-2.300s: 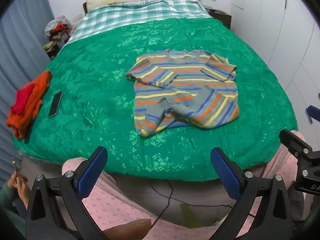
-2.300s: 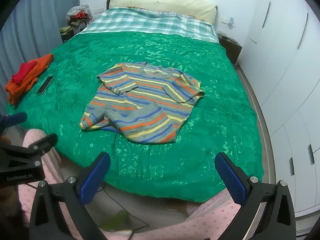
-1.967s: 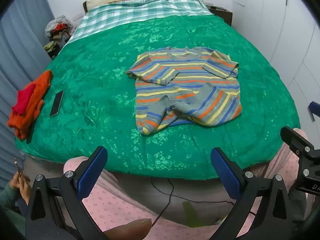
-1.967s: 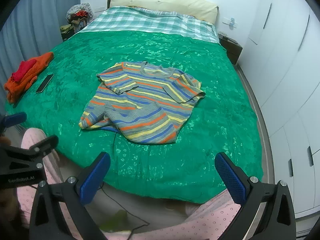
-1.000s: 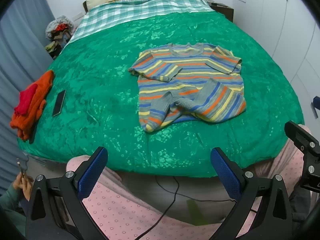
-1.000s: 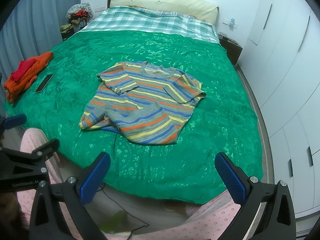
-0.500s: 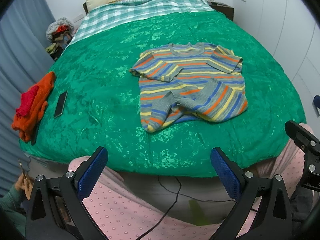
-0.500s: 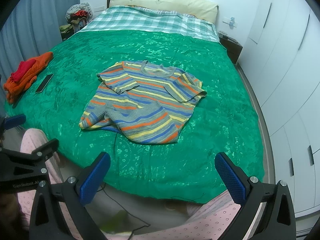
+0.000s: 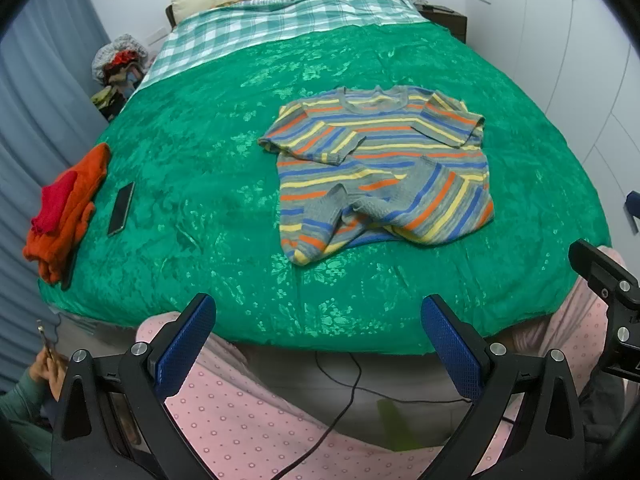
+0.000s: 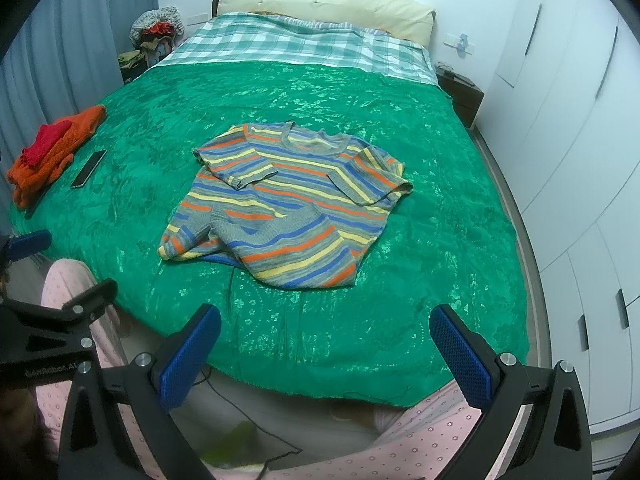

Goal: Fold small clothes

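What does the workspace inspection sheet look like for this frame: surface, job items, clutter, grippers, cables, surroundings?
Surface: green bedspread, lightly creased, checked sheet beyond it.
Job's things: striped shirt lying mid-bed, both sleeves folded inward, hem bunched and turned up.
Clutter: orange and red clothes heaped at the bed's left edge; phone beside them, apart.
Grippers: left gripper and right gripper both open, short of the bed, holding nothing.
Cables: black cable on the floor below the bed's foot.
Surroundings: white wardrobe doors on the right, grey curtain on the left, nightstand.
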The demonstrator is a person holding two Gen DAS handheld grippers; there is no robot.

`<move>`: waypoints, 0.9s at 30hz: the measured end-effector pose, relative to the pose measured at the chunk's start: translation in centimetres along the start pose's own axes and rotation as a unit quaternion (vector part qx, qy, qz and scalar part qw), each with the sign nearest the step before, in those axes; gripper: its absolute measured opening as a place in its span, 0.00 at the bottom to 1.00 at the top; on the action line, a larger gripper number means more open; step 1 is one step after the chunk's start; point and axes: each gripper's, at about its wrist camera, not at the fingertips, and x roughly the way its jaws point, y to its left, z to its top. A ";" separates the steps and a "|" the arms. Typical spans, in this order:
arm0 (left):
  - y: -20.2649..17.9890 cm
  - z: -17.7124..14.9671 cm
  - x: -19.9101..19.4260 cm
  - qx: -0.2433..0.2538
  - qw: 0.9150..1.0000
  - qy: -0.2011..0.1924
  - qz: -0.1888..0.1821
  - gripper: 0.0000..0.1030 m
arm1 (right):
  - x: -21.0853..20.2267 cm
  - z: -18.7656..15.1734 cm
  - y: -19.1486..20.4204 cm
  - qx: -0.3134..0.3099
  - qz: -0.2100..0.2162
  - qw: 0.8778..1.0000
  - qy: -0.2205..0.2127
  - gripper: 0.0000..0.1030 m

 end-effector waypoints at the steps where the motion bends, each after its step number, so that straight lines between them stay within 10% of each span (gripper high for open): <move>1: 0.0 0.0 0.0 0.000 1.000 0.000 0.000 1.00 | 0.0 0.0 0.0 0.000 0.000 1.000 0.000 1.00; 27: -0.1 0.2 0.0 -0.001 1.000 0.003 -0.001 1.00 | 0.0 0.0 -0.1 0.001 0.001 1.000 0.001 1.00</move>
